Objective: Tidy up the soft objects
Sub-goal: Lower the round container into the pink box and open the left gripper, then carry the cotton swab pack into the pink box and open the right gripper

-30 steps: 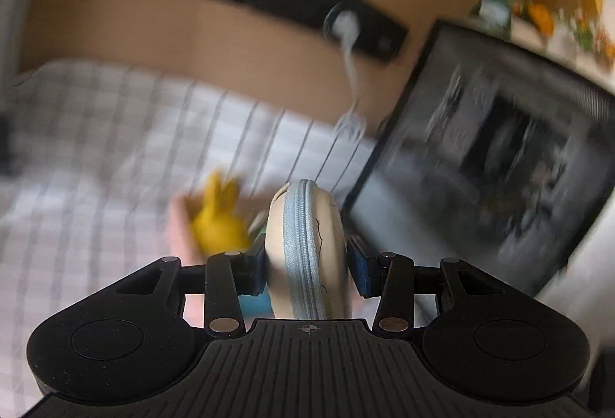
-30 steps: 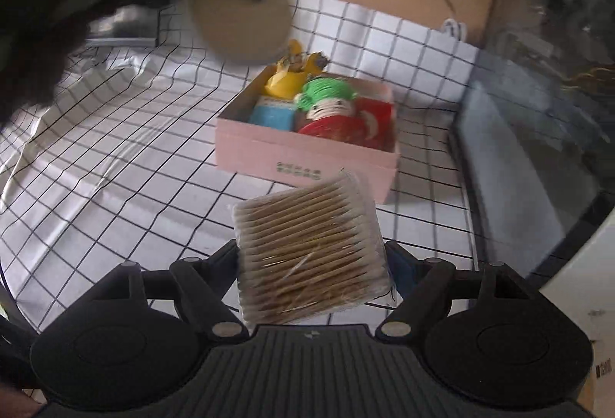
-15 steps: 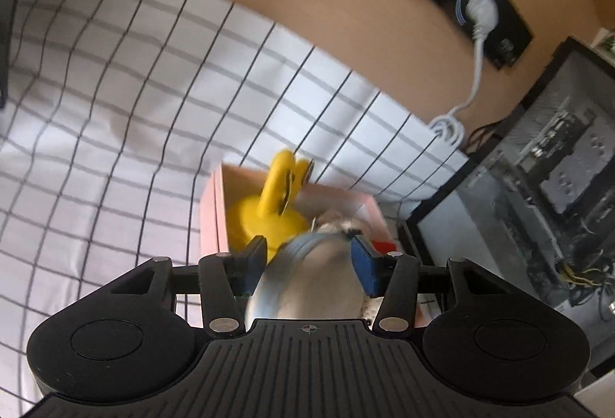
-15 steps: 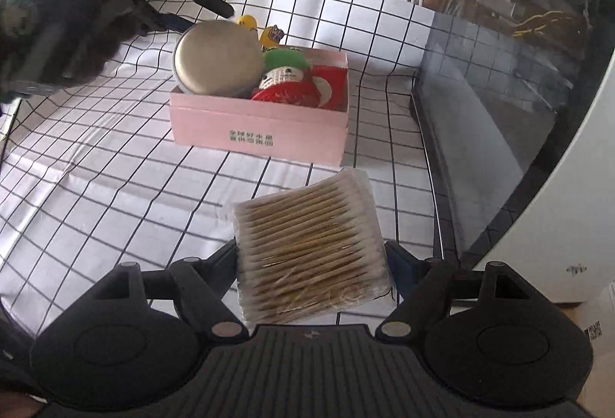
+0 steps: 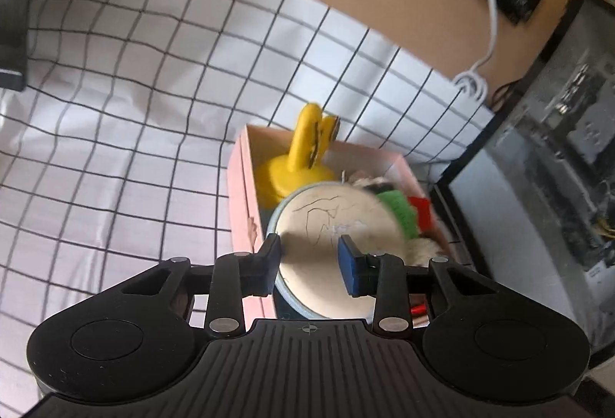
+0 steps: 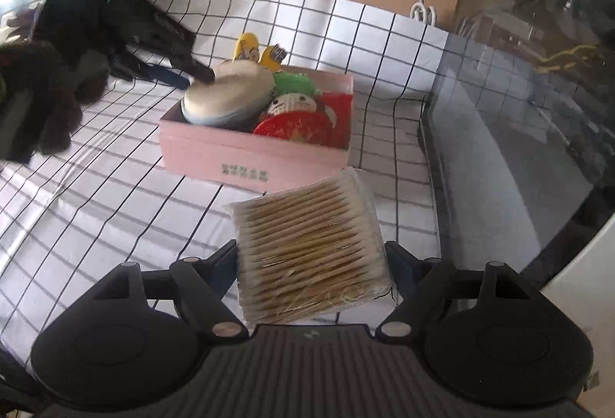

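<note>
The spread left claw [image 5: 309, 260] hovers over the round beige pouch [image 6: 226, 97] at the pink box's [image 6: 253, 156] nine-o'clock end, while the right claw [image 6: 311, 264] pinches a swab packet [image 6: 309, 248].

Matt checked cloth [image 6: 115, 210] – creased; crocheted yarn doll [image 6: 296, 110]; cotton swabs in glossy clear plastic wrap [image 6: 311, 256]; pink cardboard box [image 6: 253, 156] – smooth.

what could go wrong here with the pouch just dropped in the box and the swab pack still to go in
1. The round pouch lies tilted on the yellow toy and the crochet doll, above the pink box rim; it may slide out.
2. The left gripper fingers sit open close over the pouch, so pulling back could snag it.
3. The box looks full; the cotton swab pack in the right gripper may not fit flat.
</note>
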The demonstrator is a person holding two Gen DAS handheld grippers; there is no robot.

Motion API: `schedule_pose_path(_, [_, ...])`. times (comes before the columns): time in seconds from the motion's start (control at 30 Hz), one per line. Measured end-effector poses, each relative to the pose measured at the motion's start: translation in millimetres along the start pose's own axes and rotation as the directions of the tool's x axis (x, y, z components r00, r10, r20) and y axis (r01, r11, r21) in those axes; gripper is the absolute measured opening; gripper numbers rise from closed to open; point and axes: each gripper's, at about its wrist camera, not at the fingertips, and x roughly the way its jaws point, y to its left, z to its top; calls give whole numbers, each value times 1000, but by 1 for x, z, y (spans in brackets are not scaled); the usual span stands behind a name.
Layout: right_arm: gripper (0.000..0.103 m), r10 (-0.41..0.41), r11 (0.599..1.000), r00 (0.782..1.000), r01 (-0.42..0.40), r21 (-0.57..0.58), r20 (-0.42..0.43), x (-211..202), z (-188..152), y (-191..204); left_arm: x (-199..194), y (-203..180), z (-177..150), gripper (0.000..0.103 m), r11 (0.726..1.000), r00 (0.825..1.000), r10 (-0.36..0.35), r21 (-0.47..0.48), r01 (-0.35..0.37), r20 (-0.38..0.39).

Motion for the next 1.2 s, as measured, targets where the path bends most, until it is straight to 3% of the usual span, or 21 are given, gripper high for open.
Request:
schedule_pose_path(0.13, [79, 7, 1000, 999, -8, 14, 51, 0, 27, -13, 13, -6, 4, 38, 999, 1000, -16, 37, 15, 18])
schedule_pose_path(0.23, [79, 49, 996, 992, -58, 74, 119, 5, 63, -27, 13, -6, 6, 36, 999, 1000, -14, 33, 14, 13])
schedule_pose_path(0.4, [79, 42, 982, 977, -79, 173, 209, 51, 134, -33, -16, -1, 3, 36, 999, 999, -32, -18, 32, 37])
schedule_pose_path(0.47, [79, 52, 966, 977, -102, 238, 206, 83, 159, -33, -27, -1, -1, 36, 998, 998, -44, -48, 46, 35])
schedule_pose_path(0.57, [79, 46, 940, 993, -78, 331, 104, 139, 180, -29, -44, -8, -11, 36, 997, 997, -70, -40, 71, 25])
schedule_pose_path(0.67, [79, 31, 930, 998, -11, 367, -51, 191, 173, -23, -60, -15, -29, 36, 999, 999, -44, 15, 44, 2])
schedule_pose_path(0.7, [79, 36, 931, 997, -10, 366, -65, 199, 167, -22, -64, -15, -35, 36, 999, 1000, -27, 34, 27, -11])
schedule_pose_path(0.8, [80, 60, 933, 998, -54, 355, -8, 195, 155, -22, -71, -9, -56, 36, 995, 997, 48, 86, -43, -52])
schedule_pose_path(0.9, [87, 46, 929, 998, -58, 366, 41, 172, 146, -24, -75, 4, -74, 36, 990, 992, 99, 106, -90, -82])
schedule_pose_path(1.0, [89, -23, 929, 993, -21, 370, 114, 133, 131, -21, -74, 14, -87, 36, 987, 988, 116, 127, -103, -99])
schedule_pose_path(1.1, [97, -105, 932, 980, 38, 361, 169, 91, 113, -12, -69, 17, -101, 36, 980, 989, 116, 171, -98, -96])
schedule_pose_path(1.2, [98, -168, 937, 974, 110, 330, 153, 56, 88, -2, -57, 12, -113, 36, 978, 988, 104, 193, -81, -111])
